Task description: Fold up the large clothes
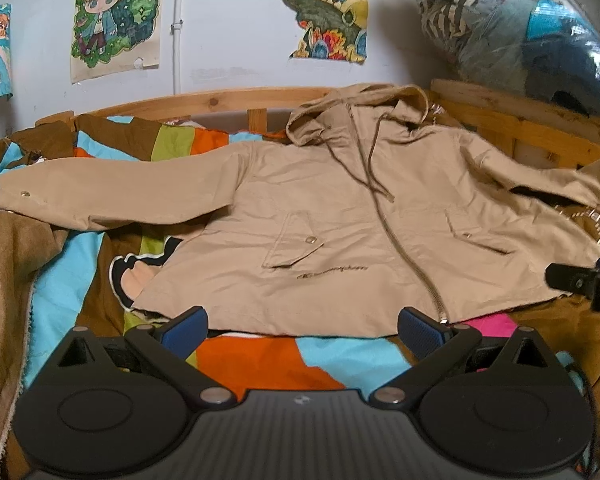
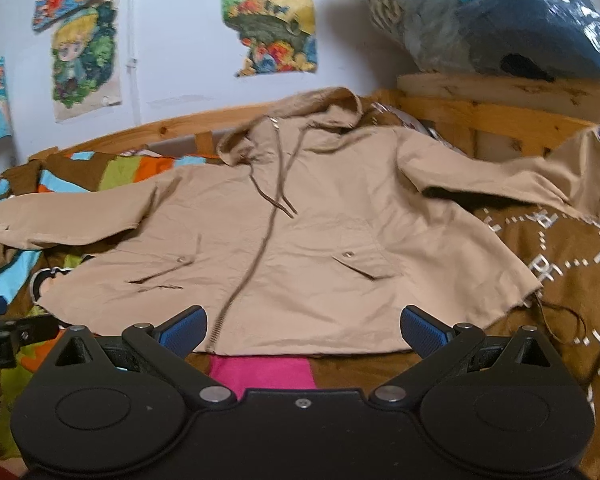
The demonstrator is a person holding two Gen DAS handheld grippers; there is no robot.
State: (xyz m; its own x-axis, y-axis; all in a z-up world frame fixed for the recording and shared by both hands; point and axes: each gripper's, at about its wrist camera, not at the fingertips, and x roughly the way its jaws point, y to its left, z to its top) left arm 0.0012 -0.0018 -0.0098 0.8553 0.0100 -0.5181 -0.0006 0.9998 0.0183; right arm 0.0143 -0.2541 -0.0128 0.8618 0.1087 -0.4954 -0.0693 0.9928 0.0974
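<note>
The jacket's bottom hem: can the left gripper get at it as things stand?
Probably yes. The left gripper is open, its blue fingertips right at the hem of the tan jacket, which lies spread flat on the patchwork blanket. Nothing lies between them.

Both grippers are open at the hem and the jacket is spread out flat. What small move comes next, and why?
Probably take the left gripper toward the jacket's left sleeve to fold it across the body. The jacket lies front-up and zipped with both sleeves spread wide, and both grippers are open and hold nothing. The right sleeve rides up on the wooden frame, so it looks harder to start with.
</note>
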